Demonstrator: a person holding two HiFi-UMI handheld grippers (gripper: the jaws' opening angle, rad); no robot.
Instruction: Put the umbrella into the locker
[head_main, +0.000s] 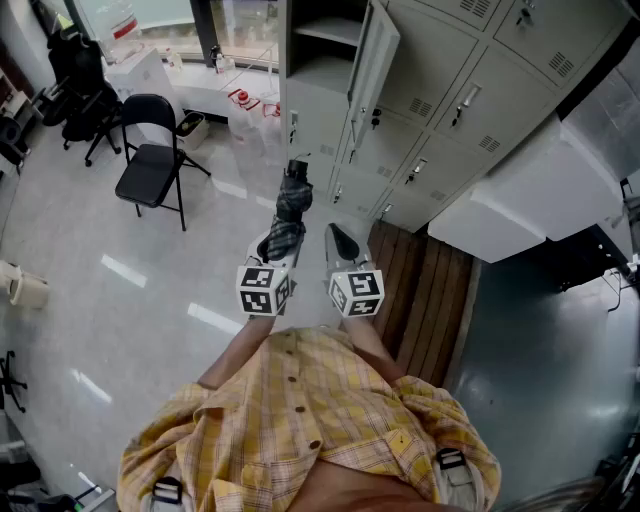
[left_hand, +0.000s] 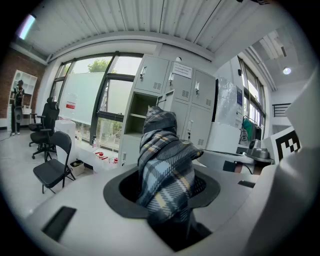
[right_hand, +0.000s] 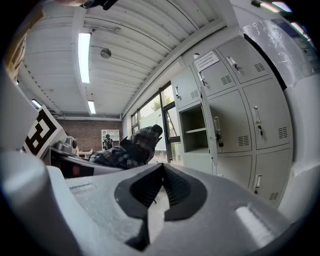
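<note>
Ahead of us and well apart from both grippers, the open locker (head_main: 318, 62) stands with its door (head_main: 373, 60) swung out at the right of the opening and a shelf (head_main: 330, 32) across its upper part. We hold the umbrella (head_main: 290, 205), folded in its plaid cloth, in the left gripper (head_main: 274, 248). In the left gripper view its jaws stand partly apart and press on the bundle from both sides, and most of the umbrella's length sticks out beyond the tips toward the locker. The right gripper (head_main: 343, 240) is just beside it, its jaws brought together at the tips with nothing between them.

We judge the carry to be under way and the insertion not yet begun. Several things could spoil it from here. The grip is on soft, loose cloth, not on anything hard, so the umbrella may slide or twist between the pads if we swing it quickly. So much length overhangs the jaws that the far tip may dip and strike the bottom edge of the opening or the shelf. The door stands close to our line of approach, and a loose fold could catch on its edge. If we let go before the bundle rests well inside, it may roll out onto the floor (head_main: 150, 290).
</note>
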